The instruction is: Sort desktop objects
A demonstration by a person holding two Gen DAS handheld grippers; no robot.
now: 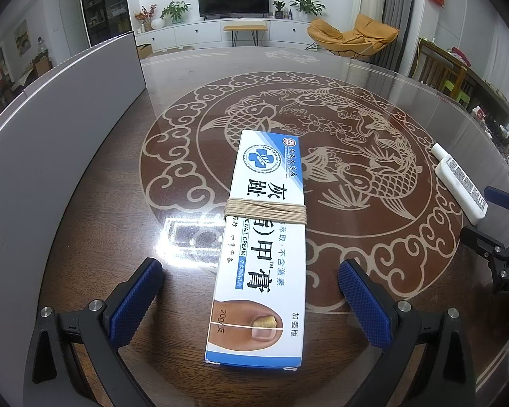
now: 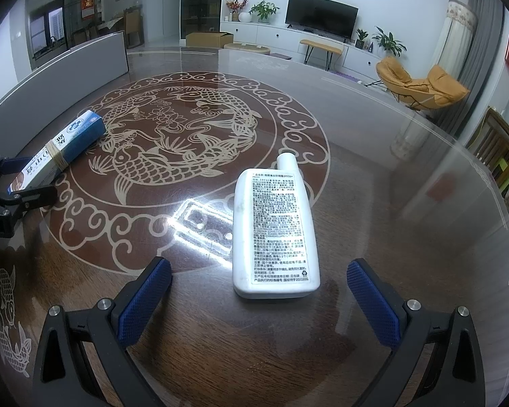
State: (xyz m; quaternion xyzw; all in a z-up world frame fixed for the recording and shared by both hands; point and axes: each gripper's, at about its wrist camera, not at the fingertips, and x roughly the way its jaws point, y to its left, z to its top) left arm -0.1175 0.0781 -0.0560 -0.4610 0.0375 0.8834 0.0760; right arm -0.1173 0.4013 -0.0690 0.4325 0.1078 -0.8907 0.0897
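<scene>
Left gripper fingers spread around string-bound cream box; right gripper fingers spread, flanking white bottle.

Both fisheye views were evenly lit by cool indoor light and stayed sharp at centre. A bright rectangular glare patch from an overhead lamp lay on the glossy table, seen again in the right wrist view. Edges bowed strongly, and the corners fell into dark vignette.
</scene>
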